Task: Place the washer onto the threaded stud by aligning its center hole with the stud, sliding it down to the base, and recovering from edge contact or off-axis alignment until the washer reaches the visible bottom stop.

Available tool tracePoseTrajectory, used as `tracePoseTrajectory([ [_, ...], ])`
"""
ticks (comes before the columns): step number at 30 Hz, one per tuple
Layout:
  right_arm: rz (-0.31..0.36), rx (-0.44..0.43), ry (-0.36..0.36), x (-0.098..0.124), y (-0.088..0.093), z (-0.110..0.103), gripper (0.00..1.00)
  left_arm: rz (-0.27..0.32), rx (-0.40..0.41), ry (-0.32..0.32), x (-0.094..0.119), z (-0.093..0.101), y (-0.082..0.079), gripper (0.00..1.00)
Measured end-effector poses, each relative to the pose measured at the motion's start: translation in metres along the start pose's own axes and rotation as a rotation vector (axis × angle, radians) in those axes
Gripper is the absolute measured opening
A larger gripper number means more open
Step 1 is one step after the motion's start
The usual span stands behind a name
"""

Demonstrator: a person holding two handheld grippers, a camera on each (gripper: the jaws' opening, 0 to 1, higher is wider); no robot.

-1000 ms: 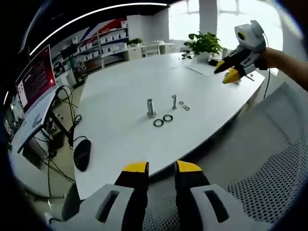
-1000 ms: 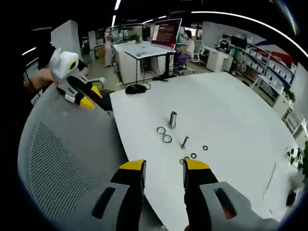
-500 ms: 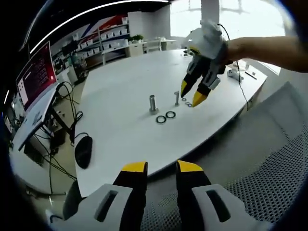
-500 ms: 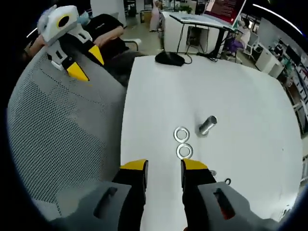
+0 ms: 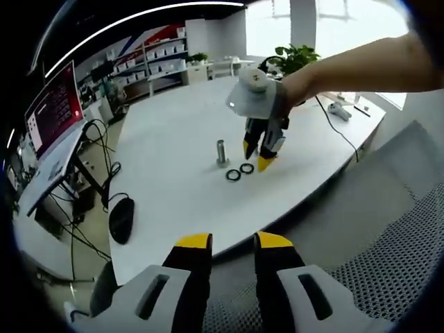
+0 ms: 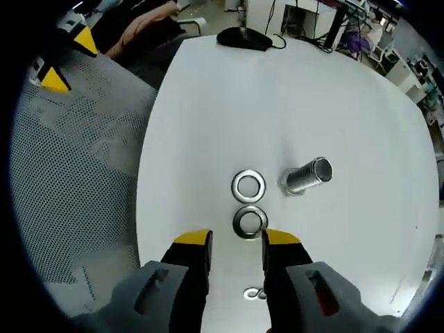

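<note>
The right gripper (image 6: 236,239) hung over the white table (image 6: 333,104), its yellow-tipped jaws parted a little with nothing between them, and the near washer (image 6: 250,220) lay flat on the table just ahead of the tips. The far washer (image 6: 248,185) lay just beyond it, the two rings almost touching. Beside them stood the stud (image 6: 306,176), a metal post upright on the table, with no washer on it. A small ring (image 6: 255,294) showed low between the jaws; what exactly it was could not be told.

From the left gripper view, the right gripper (image 5: 262,154) pointed down at the table (image 5: 173,139), tips just above the washers (image 5: 240,171), the stud (image 5: 221,152) close beside. The left gripper (image 5: 232,243) was held back over a grey mesh chair (image 5: 361,236), jaws slightly apart and empty. A black mouse (image 5: 121,219) sat near the table's edge.
</note>
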State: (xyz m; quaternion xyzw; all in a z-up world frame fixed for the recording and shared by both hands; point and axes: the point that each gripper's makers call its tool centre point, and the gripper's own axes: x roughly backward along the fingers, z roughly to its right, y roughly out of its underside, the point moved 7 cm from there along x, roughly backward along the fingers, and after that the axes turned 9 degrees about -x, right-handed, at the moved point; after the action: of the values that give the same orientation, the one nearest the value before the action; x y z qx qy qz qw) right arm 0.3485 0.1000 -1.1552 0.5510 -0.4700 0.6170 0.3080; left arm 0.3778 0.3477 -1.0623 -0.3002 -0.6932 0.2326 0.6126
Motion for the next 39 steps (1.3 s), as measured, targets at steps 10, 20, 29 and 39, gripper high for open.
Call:
tracePoseTrajectory([
  [10,-0.037,0.002,-0.008,-0.012,-0.005,0.005,0.32,-0.002,0.001,-0.003,0.0,0.0,-0.001,0.22],
  [20,-0.068,0.058,-0.021,-0.019,-0.013,0.001,0.3,-0.004,0.002,-0.002,0.0,0.0,0.0,0.22],
  [29,-0.095,0.124,0.0,-0.016,-0.01,0.005,0.28,-0.003,0.0,0.002,0.0,0.001,-0.001,0.22],
  [39,-0.079,0.15,-0.003,-0.019,-0.011,0.008,0.25,-0.002,-0.002,0.003,0.0,0.001,0.0,0.22],
])
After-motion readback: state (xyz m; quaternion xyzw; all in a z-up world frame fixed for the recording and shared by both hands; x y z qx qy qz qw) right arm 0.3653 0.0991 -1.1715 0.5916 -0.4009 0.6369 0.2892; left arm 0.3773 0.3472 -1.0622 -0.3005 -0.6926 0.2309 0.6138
